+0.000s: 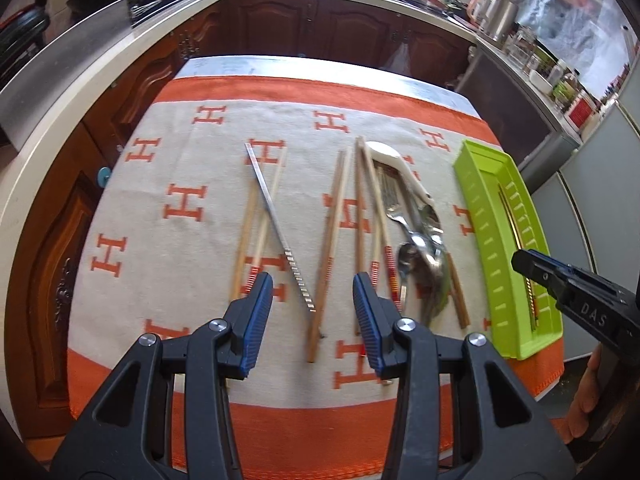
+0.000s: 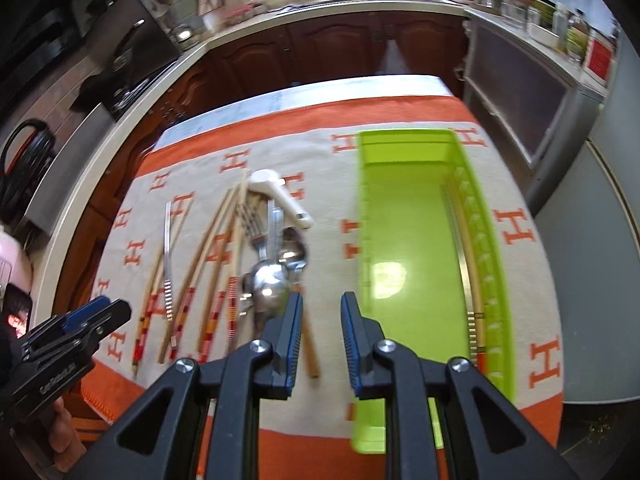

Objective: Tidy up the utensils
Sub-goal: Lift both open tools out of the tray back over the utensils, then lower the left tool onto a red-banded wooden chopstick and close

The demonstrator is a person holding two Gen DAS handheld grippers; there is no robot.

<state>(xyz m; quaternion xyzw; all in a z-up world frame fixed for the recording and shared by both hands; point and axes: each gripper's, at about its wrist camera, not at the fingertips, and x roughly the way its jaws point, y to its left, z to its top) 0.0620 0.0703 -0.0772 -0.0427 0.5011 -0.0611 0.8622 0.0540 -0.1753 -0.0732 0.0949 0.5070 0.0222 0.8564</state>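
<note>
Right wrist view shows a chopstick pair (image 2: pixel 474 280) in the tray (image 2: pixel 404 240) at 3 o'clock, many utensils (image 2: pixel 264 264) left at 9 o'clock; both grippers' fingers (image 2: pixel 290 328) parted, empty.

orange-bordered cloth (image 1: pixel 168 184) over table (image 1: pixel 224 65)

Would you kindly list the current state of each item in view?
Green tray: holds two chopsticks along its right wall.
Wooden chopsticks: loose on cloth.
Metal spoons: piled together.
White spoon: beside the pile.
Left gripper: open, empty.
Right gripper: open, empty.
</note>
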